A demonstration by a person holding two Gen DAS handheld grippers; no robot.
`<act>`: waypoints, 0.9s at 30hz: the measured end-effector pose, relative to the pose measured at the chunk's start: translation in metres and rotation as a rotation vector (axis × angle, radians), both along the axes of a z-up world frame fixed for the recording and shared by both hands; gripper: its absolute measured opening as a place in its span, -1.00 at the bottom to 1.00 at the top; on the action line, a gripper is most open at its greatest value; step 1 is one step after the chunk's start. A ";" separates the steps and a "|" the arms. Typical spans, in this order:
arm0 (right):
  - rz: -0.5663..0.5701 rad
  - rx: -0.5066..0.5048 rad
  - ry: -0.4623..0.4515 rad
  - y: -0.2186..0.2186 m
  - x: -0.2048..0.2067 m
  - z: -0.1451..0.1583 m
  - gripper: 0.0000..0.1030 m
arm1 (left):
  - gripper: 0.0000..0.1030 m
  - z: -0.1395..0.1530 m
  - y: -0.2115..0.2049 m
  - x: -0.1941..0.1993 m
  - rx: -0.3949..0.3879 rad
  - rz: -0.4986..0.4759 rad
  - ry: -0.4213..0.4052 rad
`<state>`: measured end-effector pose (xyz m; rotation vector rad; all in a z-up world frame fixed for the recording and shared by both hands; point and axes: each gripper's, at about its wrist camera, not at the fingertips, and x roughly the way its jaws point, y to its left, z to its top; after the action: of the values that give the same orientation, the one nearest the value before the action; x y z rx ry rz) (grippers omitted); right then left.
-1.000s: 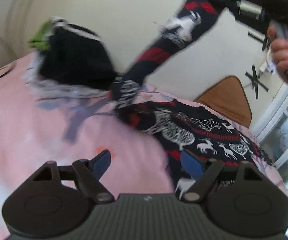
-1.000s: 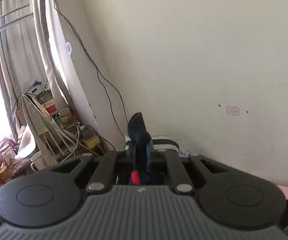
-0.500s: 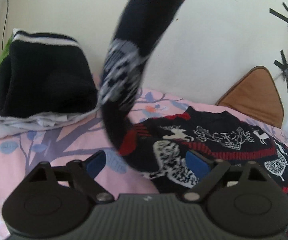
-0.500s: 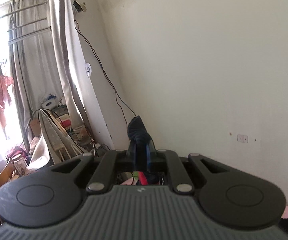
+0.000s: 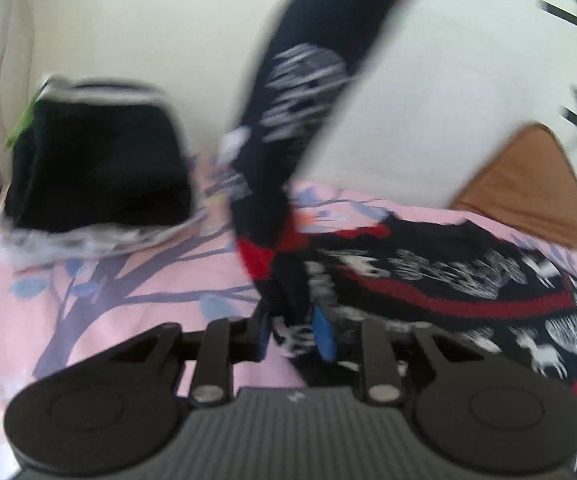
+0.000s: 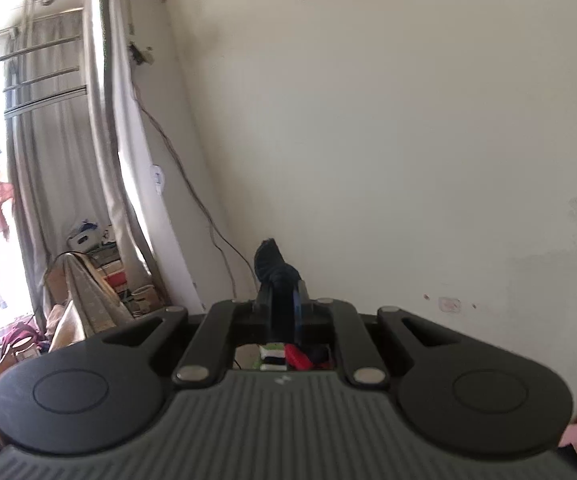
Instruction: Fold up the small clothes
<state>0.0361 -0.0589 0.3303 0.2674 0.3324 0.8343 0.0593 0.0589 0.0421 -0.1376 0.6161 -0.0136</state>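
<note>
Jaws of the left gripper (image 5: 294, 330) have just been closing on the patterned sweater (image 5: 428, 280), whose sleeve climbs out of frame. Only the right wrist view shows the sleeve's dark tip pinched in the right gripper (image 6: 284, 300). Only the left view shows the pink bedsheet (image 5: 120, 280) and folded pile (image 5: 96, 168).

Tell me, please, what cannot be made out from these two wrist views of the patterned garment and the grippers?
- Left wrist view: motion blur smears the patterned garment, so whether the left gripper, whose jaws have just been closing, presses the cloth is unclear.
- Left wrist view: the garment's raised part runs off the top edge.
- Right wrist view: the right gripper body hides the cloth hanging below its pinch.
</note>
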 end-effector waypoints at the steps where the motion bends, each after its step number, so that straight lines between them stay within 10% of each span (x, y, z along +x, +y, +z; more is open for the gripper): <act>1: -0.003 -0.004 0.012 -0.001 0.001 -0.002 -0.76 | -0.31 0.000 -0.005 0.000 0.036 -0.019 0.000; 4: -0.014 0.001 0.001 -0.007 -0.005 -0.002 -0.76 | -0.72 -0.014 0.006 0.018 0.001 0.041 0.108; 7: -0.023 0.042 -0.032 -0.022 -0.014 0.006 -0.76 | -0.71 -0.017 0.029 0.017 -0.127 0.062 0.133; 10: -0.048 0.034 -0.040 -0.030 -0.017 0.006 -0.76 | -0.71 -0.013 0.023 0.012 -0.091 0.055 0.125; 12: -0.062 0.032 -0.035 -0.035 -0.017 0.004 -0.76 | -0.60 -0.013 0.021 0.005 -0.099 0.026 0.130; 14: -0.076 0.028 -0.023 -0.040 -0.017 -0.001 -0.76 | 0.04 -0.014 0.019 -0.002 -0.170 -0.079 0.118; 17: -0.100 0.018 -0.011 -0.053 -0.021 -0.007 -0.76 | 0.45 -0.001 0.028 -0.028 -0.215 -0.171 0.025; 27: -0.150 0.064 0.039 -0.105 -0.036 -0.029 -0.76 | 0.71 0.019 0.105 0.034 -0.426 -0.103 0.044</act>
<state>-0.0003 -0.1635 0.3017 0.3642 0.3182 0.6937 0.0930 0.1642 0.0614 -0.5190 0.6574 -0.2426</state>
